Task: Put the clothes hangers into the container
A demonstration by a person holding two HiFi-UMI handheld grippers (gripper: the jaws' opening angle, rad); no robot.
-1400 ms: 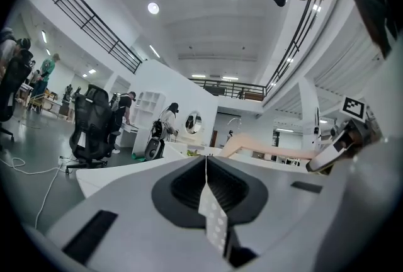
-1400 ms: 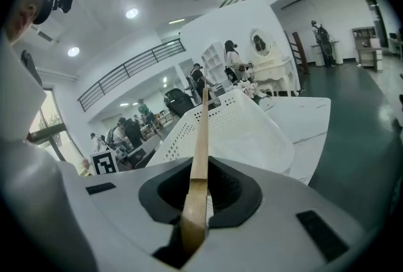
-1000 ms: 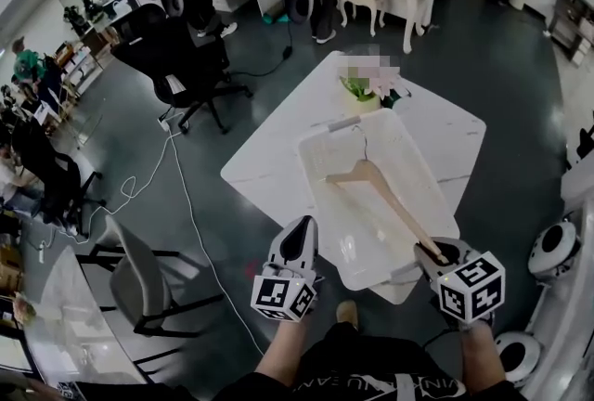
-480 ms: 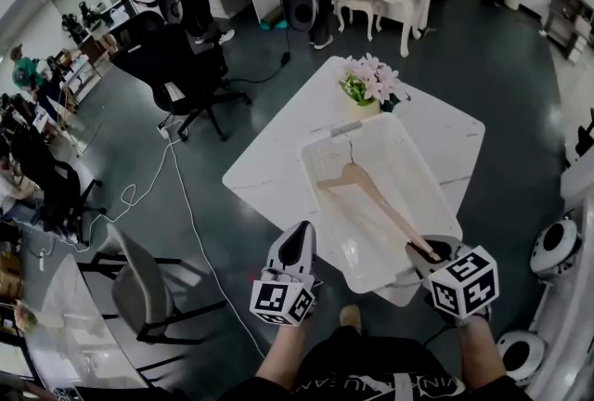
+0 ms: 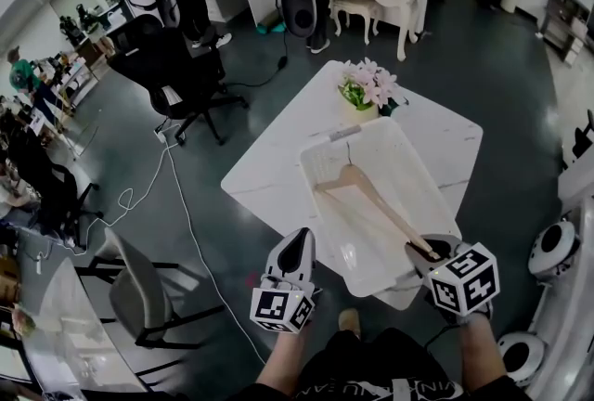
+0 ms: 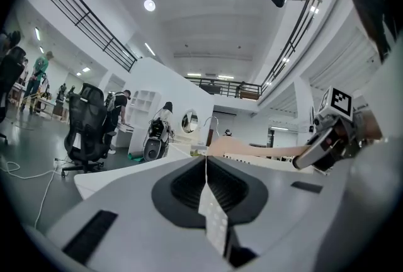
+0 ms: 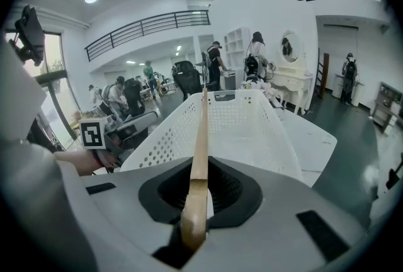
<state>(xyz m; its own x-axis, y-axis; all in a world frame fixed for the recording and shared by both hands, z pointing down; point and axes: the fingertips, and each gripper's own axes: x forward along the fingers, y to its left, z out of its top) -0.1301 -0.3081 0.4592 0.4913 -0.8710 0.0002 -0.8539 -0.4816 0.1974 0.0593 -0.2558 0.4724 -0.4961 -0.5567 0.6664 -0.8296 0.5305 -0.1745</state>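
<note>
Hanger (image 5: pixel 369 197) hook end has swung slightly left over the last second and now hangs over the middle of the container (image 5: pixel 309 169). Your hands barely shifted. Your right gripper (image 5: pixel 427 252) is clamped on the hanger's near arm tip, at the bin's near rim. Your left gripper (image 5: pixel 296 239) has its jaws pressed together on nothing, parked beside the bin. Looks ready to release: let go on the right and the hanger should drop in.

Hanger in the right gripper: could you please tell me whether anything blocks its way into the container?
Nothing visible does. The hanger, clamped at one end by the right gripper, reaches over the open container, and the left gripper is outside its rim.
</note>
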